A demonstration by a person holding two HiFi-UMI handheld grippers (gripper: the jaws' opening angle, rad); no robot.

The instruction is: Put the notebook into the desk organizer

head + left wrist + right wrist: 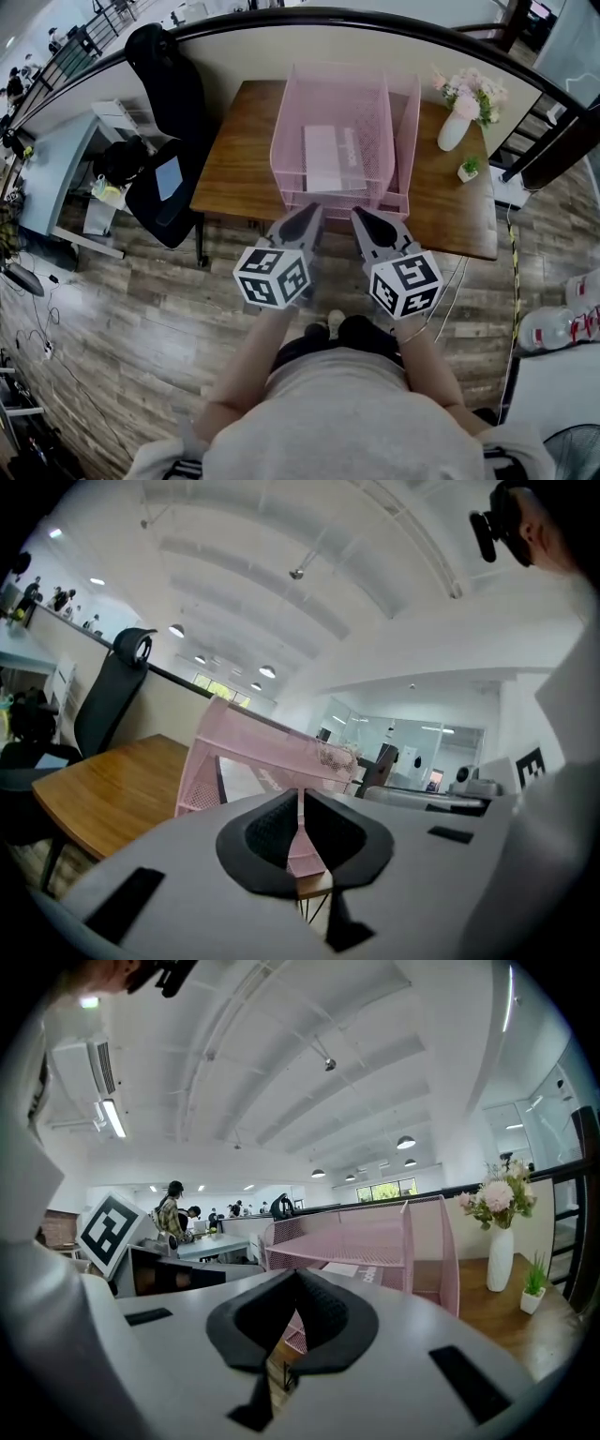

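Seen from above, a person stands at the near edge of a wooden desk (pixel 239 159), holding a two-jaw tool in each hand. A pink mesh desk organizer (pixel 405 122) with stacked trays sits in the middle of the desk. The notebook (pixel 323 157), pale and rectangular, lies flat inside it, on a tray under the top mesh shelf; which lower tray cannot be told. Neither tool touches it.

The left tool (pixel 309 214) hangs just short of the organizer's front edge with its jaws clenched together and nothing between them. The right tool (pixel 361 214) is beside it, likewise clenched and empty. Both point toward the organizer but stay clear of it.

Judging from this, the task looks finished: the notebook rests fully inside the organizer, not hanging out of the front. Nothing seems left except perhaps moving the tools away.

A white vase of pink flowers (pixel 455 127) and a small potted plant (pixel 468 170) stand on the desk to the right of the organizer, well apart from it. A black office chair (pixel 169 103) stands to the left of the desk.

As for writing, the cube on each tool carries bold black-and-white square markers, which are patterns, not words. The right gripper view shows a short line of dark print on the notebook, too small and too hidden by mesh to read. No brand name is legible anywhere.
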